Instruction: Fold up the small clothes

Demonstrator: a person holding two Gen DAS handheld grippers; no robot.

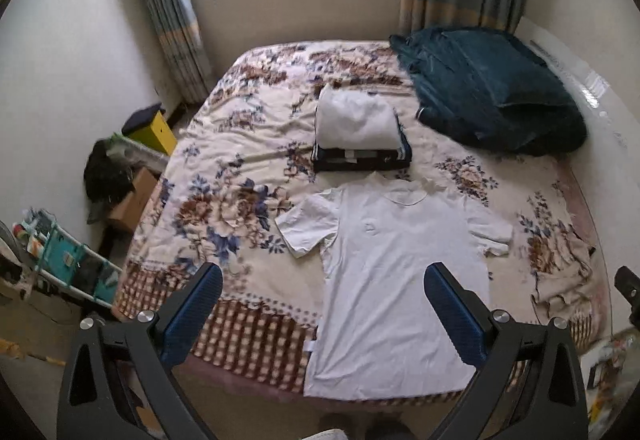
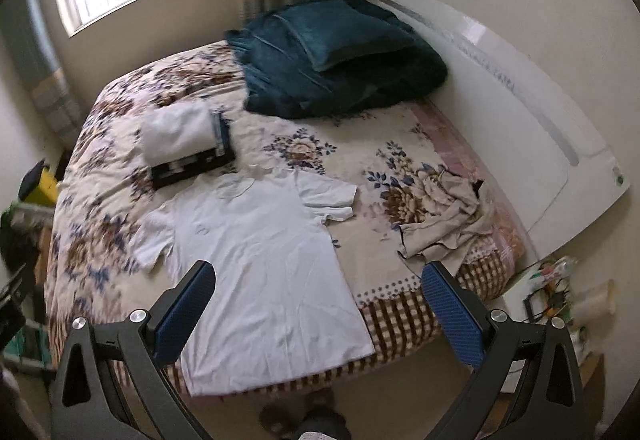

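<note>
Both the left gripper (image 1: 323, 314) and right gripper (image 2: 318, 314), released, hover above the flat white cotton short-sleeved shirt (image 1: 396, 280); each should pinch a sleeve edge squarely.

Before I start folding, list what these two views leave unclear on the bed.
- White T-shirt: its hem hangs over the bed's edge; in the left wrist view the left gripper covers the lower corners.
- Folded stack: the white garment on top hides most of the dark items below, so their number cannot be told.
- Crumpled beige cloth: bunched, garment type unclear.
- Chest mark on the shirt: too small to read.
- Right gripper: open, touching nothing.
</note>
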